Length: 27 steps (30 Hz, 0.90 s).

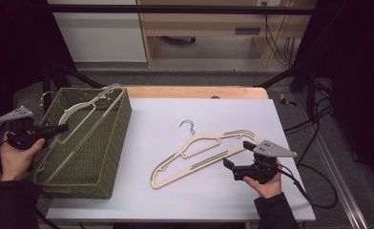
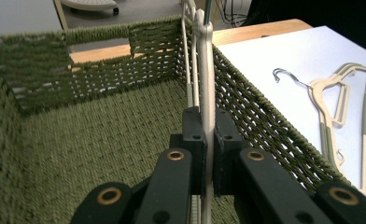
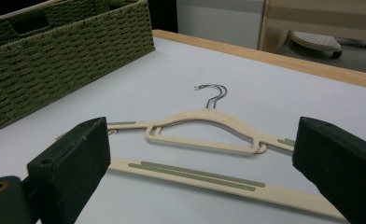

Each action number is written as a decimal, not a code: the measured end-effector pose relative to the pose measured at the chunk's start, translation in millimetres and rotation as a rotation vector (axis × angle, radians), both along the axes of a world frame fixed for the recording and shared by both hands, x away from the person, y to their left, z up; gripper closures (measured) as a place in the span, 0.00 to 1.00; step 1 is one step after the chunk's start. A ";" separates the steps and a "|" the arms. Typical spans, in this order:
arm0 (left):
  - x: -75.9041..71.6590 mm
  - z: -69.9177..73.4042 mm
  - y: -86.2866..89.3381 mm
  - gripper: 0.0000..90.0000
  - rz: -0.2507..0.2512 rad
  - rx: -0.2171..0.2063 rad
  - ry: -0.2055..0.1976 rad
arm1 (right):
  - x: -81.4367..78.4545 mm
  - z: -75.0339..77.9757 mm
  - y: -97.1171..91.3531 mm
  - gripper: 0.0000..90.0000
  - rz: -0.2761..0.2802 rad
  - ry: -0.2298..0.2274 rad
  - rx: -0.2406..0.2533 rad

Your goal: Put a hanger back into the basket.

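No brand, label or writing could be read on anything. The cream hanger in the basket (image 2: pixel 205 70) stood on edge inside the green woven basket (image 1: pixel 109 143), leaning along the wall nearest the tabletop's white sheet, its hook end up at the far corner. The left gripper (image 2: pixel 208 135) had its jaws closed tight on this hanger's flat arm, the pads pressing it from both sides in the left gripper view; in the high view the gripper (image 1: pixel 56 129) reached in over the basket's left rim.

The cream hangers on the tabletop (image 1: pixel 202 150) lay flat on the white sheet (image 1: pixel 175 200), well apart from the basket, the wire hooks pointing away from the person. The right gripper (image 3: pixel 202 161) hovered just beside their lower bar, jaws spread wide and holding nothing, with the bar lying between and beyond them in the right gripper view. In the high view it (image 1: pixel 236 157) sat near the right shoulder.
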<state>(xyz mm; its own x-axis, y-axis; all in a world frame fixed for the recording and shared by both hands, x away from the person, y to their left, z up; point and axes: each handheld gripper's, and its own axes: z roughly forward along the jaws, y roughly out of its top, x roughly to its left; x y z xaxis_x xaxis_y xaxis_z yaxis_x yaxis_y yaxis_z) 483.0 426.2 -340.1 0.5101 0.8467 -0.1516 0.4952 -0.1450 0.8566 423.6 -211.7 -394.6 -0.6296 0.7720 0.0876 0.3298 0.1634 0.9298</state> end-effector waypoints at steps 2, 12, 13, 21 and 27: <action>-0.2 -3.1 0.1 0.96 0.008 -0.011 0.000 | -0.2 -0.1 0.0 0.05 0.001 0.002 -0.001; 4.2 4.9 0.9 0.95 -0.009 0.098 0.003 | 0.1 -0.9 0.8 0.05 0.003 0.001 -0.004; 5.2 5.8 1.0 0.95 -0.013 0.097 0.002 | 0.3 -1.2 0.7 0.05 0.006 -0.001 -0.007; 6.7 5.5 1.7 0.96 -0.028 0.121 0.021 | 0.8 -1.9 1.5 0.05 0.003 0.008 -0.005; 12.1 -13.4 -9.0 0.96 -0.038 0.133 0.072 | 0.8 -1.5 0.4 0.05 0.005 0.000 -0.008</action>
<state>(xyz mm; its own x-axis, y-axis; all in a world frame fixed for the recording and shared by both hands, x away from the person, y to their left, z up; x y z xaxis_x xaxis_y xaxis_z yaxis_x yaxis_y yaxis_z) 495.1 417.2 -353.6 0.5336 0.8422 -0.0771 0.5470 -0.2741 0.7910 424.4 -211.3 -396.2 -0.6338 0.7692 0.0815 0.3289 0.1726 0.9285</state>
